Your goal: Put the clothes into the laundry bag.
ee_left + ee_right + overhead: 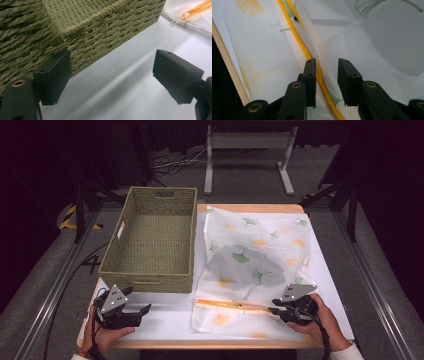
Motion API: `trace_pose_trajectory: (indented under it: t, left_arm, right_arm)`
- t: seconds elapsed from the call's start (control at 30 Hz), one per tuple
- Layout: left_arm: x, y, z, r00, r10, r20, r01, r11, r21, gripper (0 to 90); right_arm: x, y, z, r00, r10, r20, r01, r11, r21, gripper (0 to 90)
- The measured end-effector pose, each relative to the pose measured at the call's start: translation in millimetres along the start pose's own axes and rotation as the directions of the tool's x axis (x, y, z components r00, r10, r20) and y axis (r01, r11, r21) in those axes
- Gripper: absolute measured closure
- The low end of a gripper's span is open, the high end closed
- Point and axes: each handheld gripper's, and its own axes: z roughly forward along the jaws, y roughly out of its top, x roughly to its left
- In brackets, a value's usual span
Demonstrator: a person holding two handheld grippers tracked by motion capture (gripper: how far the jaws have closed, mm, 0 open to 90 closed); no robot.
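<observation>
A white mesh bag printed with ginkgo leaves lies flat on the right half of the table, and a grey garment shows through it. Its orange zipper runs along the near edge. My right gripper is at the zipper's right end. In the right gripper view the jaws stand a little apart, open, with the orange zipper passing between them. My left gripper rests near the table's front left, open and holding nothing, just in front of the woven basket.
The basket's corner fills the upper left of the left gripper view, beside bare white table. The bag's zipper pull lies farther off. The table's wooden edge runs close to the left of my right gripper.
</observation>
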Motion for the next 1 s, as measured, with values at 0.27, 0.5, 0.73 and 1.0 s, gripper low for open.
trace_pose_trajectory:
  t: [0.27,0.5,0.73,1.0]
  left_arm:
    - [-0.4,0.3,-0.3,1.0000,0.003,0.002,-0.003,1.0000,0.002,16.1]
    - [-0.3,0.2,0.3,1.0000,0.004,0.000,-0.004,1.0000,0.006,16.0]
    - [-0.2,0.7,-0.3,1.0000,0.002,0.002,-0.002,1.0000,-0.003,15.7]
    - [0.8,0.4,1.5,0.9999,-0.003,0.013,0.004,1.0000,-0.004,15.7]
  right_arm:
    - [-1.0,-4.9,-15.0,0.9987,0.024,0.045,-0.021,0.998,-0.059,61.0]
    - [-4.5,-8.8,-29.7,0.9953,0.044,0.086,-0.035,0.995,-0.097,57.0]
    - [-6.7,-8.6,-40.1,0.9807,0.033,0.193,0.002,0.984,-0.181,48.6]
    - [-19.4,-15.6,-40.7,0.9649,0.093,0.246,-0.038,0.975,-0.220,38.4]
